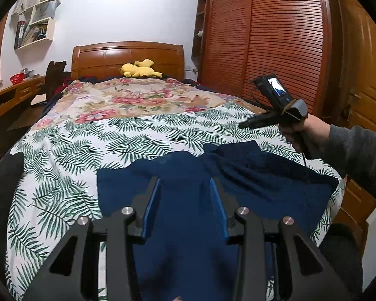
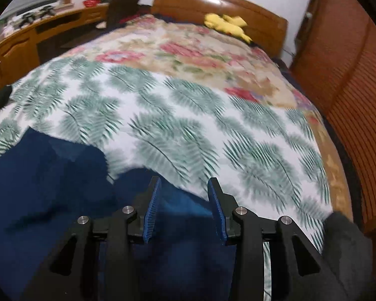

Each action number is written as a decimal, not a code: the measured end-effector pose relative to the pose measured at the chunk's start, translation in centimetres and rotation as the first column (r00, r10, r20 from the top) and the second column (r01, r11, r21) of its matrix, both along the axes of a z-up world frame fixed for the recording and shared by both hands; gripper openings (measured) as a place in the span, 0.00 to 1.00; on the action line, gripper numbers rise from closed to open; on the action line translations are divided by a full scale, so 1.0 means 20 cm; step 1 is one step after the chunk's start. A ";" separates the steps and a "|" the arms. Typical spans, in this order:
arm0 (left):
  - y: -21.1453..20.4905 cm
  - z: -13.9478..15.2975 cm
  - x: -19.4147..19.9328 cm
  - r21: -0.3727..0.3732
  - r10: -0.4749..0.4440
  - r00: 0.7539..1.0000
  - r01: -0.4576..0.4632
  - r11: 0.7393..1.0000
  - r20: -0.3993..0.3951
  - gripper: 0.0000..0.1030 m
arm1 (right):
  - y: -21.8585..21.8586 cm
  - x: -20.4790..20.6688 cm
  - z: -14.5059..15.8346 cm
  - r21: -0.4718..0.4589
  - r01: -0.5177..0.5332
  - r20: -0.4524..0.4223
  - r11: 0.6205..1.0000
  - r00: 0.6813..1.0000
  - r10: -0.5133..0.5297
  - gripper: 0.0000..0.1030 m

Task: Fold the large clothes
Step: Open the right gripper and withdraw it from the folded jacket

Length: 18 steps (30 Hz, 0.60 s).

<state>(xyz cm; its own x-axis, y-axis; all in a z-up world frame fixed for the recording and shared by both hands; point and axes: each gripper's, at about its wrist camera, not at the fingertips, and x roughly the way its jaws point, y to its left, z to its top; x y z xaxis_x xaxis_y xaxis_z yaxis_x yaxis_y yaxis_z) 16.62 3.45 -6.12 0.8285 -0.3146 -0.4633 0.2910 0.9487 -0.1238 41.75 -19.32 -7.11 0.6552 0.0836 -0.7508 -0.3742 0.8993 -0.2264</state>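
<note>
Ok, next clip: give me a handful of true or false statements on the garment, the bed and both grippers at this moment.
1. The dark blue garment lies on the leaf-print sheet. True.
2. The right gripper is clamped on the garment. False: its jaws stand apart, with no cloth pinched between them.
3. A yellow plush toy sits near the headboard. True.
4. The left gripper is fully shut. False: there is a clear gap between its blue pads.
5. The wardrobe beside the bed is white. False: it is reddish-brown slatted wood.
</note>
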 end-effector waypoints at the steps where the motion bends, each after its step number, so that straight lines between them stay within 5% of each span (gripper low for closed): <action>1: -0.02 0.00 0.00 0.002 -0.005 1.000 0.005 1.000 -0.001 0.38 | -0.06 0.00 -0.02 0.000 0.022 -0.012 1.000 1.000 -0.022 0.37; 18: -0.12 -0.05 0.03 0.034 -0.029 0.999 0.030 0.999 -0.030 0.38 | -0.49 0.12 -0.39 0.118 0.227 -0.227 0.967 0.954 -0.196 0.37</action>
